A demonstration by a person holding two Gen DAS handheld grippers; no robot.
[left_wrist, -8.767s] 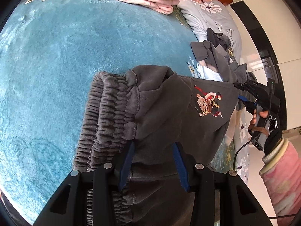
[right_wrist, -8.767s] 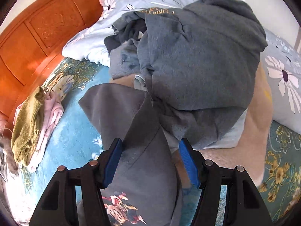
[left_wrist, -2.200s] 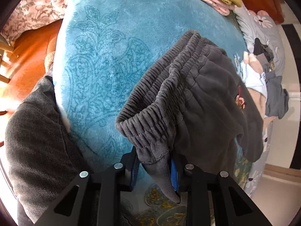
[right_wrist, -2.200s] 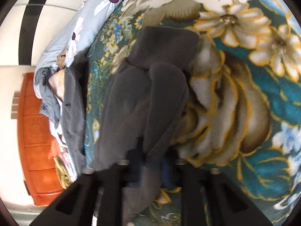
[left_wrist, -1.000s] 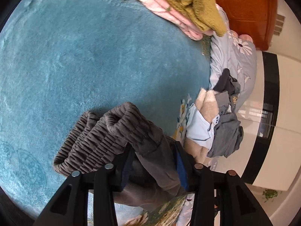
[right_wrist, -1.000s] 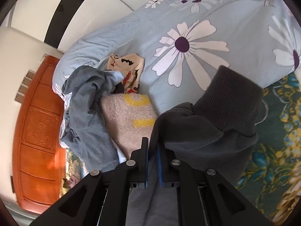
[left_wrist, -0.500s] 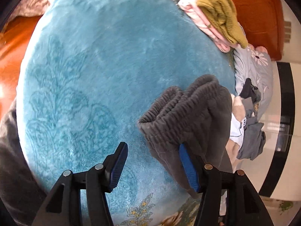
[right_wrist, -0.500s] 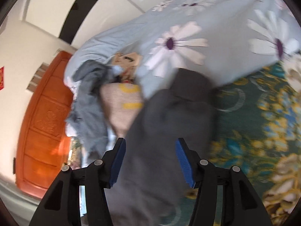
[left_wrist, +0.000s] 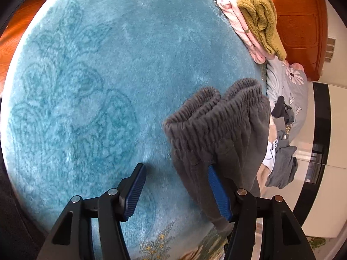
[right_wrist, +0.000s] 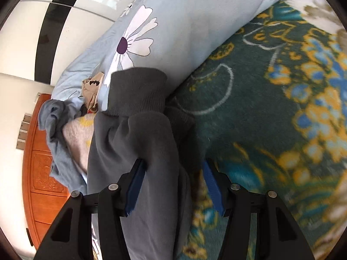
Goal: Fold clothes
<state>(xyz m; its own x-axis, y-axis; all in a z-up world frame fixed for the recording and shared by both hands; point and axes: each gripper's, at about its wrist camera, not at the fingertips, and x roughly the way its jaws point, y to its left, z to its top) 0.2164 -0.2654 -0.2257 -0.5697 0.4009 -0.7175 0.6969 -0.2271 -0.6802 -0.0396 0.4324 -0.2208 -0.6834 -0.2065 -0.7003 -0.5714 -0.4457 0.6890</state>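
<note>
So far I have the dark grey sweatpants doubled lengthwise on the bed, one leg lying over the other, and that looks like the only fold made on them. Their gathered waistband rests on the teal blanket, and the ribbed ankle cuff at the far end touches the flowered pale blue quilt.

My left gripper stands wide open just beside the waistband, its right pad against the cloth but clamping nothing. My right gripper is spread open as well, straddling the leg a little short of the cuff, with the fabric lying loose between the pads.

What is left, as I judge it, is to bring the cuff end up to the waistband once or twice so the sweatpants make a compact bundle, then set them with the finished pieces. Beyond the waistband, toward the wooden headboard, a folded olive knit sits on a folded pink garment. Beside the sweatpants, against the quilt, a heap of unfolded clothes waits, grey-blue and pale pink among them, so most of the job remains.
</note>
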